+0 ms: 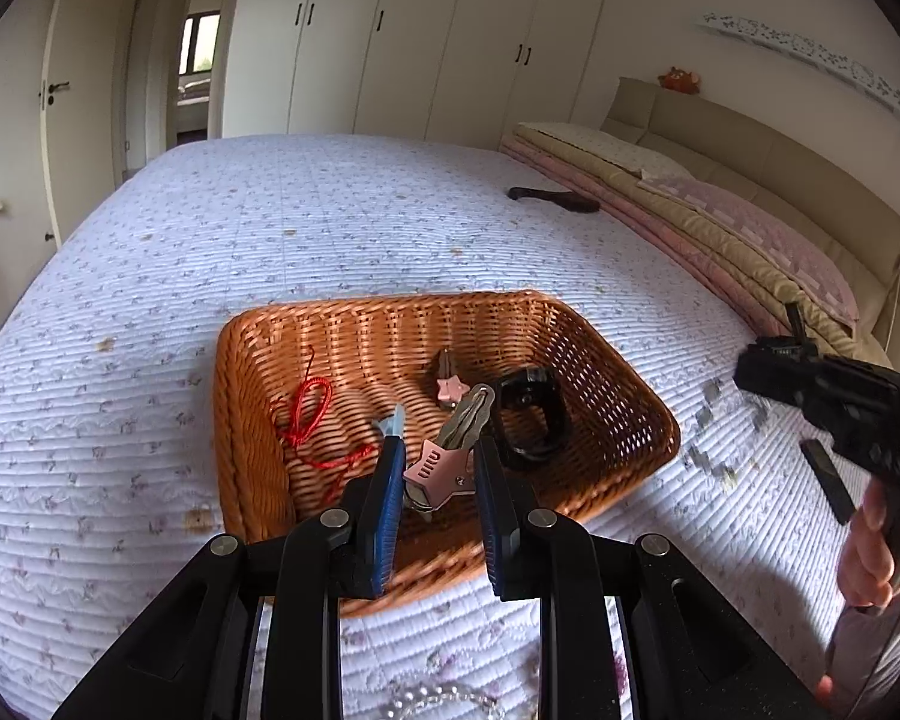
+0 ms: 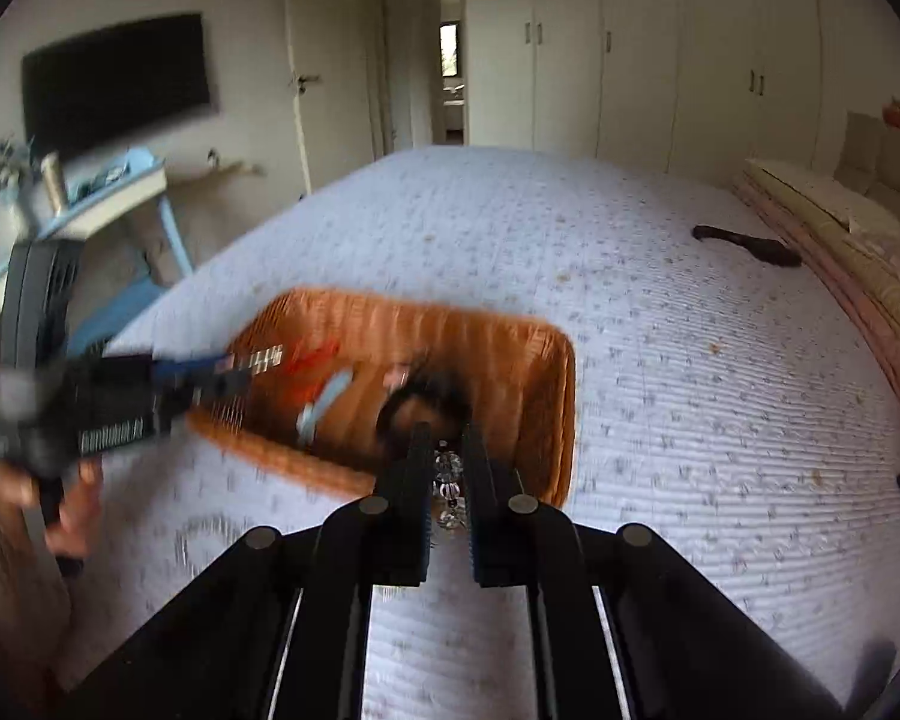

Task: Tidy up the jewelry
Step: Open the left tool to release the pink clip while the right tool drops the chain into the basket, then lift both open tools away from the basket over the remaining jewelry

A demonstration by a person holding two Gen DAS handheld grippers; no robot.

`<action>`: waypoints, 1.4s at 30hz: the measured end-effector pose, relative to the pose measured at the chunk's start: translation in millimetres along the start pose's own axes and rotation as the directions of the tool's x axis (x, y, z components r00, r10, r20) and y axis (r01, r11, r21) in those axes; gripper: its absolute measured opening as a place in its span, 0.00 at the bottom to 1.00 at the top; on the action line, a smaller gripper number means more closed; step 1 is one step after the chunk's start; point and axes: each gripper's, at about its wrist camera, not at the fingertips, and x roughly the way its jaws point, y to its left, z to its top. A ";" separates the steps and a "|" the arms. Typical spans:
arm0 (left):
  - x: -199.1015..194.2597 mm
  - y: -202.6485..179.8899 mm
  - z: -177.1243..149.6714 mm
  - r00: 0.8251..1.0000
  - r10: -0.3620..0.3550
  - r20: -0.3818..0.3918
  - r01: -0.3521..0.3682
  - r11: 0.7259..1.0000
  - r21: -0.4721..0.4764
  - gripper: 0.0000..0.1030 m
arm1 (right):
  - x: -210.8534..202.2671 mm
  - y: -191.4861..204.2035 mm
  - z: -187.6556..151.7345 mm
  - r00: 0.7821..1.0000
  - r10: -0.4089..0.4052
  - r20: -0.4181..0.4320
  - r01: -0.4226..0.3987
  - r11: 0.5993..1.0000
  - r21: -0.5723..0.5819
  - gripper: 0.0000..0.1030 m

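- Left wrist view: the left gripper (image 1: 439,468) hangs over the near end of a brown wicker basket (image 1: 618,360) that sits on a bed with a pale flowered quilt (image 1: 210,252).
- Its blue-padded jaws stand a little apart, and a pink star-shaped clip (image 1: 435,471) with a bunch of grey clips (image 1: 465,414) lies between them; whether the pads press on it cannot be told.
- Inside the basket lie a red cord (image 1: 312,414), a small pink star (image 1: 452,387), a pale blue piece (image 1: 393,420) and a black ring-shaped band (image 1: 531,417).
- A string of clear beads (image 1: 438,699) lies on the quilt at the bottom edge, outside the basket.
- At the right edge a hand (image 1: 867,546) holds the right gripper (image 1: 768,369), seen from the side; a dark object (image 1: 555,199) lies far off near folded blankets (image 1: 720,228).
- Right wrist view, blurred: the right gripper (image 2: 447,468) has its jaws nearly together, clamped on a strand of clear and dark beads (image 2: 448,477) that hangs between the pads, near the basket (image 2: 546,396) rim.
- At the left a hand (image 2: 60,504) holds the left gripper (image 2: 234,375), which reaches over the basket's left end.
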 end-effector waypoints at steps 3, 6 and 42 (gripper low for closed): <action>9.6 4.4 6.4 1.000 0.003 -0.010 -0.003 1.000 -0.021 0.22 | 17.6 -9.7 14.2 1.000 -0.007 0.010 0.007 0.999 0.048 0.10; 19.5 6.0 8.7 1.000 0.011 -0.019 -0.012 1.000 -0.026 0.22 | 40.3 -20.8 16.5 1.000 0.005 -0.003 -0.004 0.995 0.100 0.10; -11.3 -8.6 -4.7 0.995 0.094 0.040 -0.094 0.996 0.003 0.58 | 46.6 -21.9 -10.4 0.997 0.072 0.016 -0.074 0.979 0.191 0.55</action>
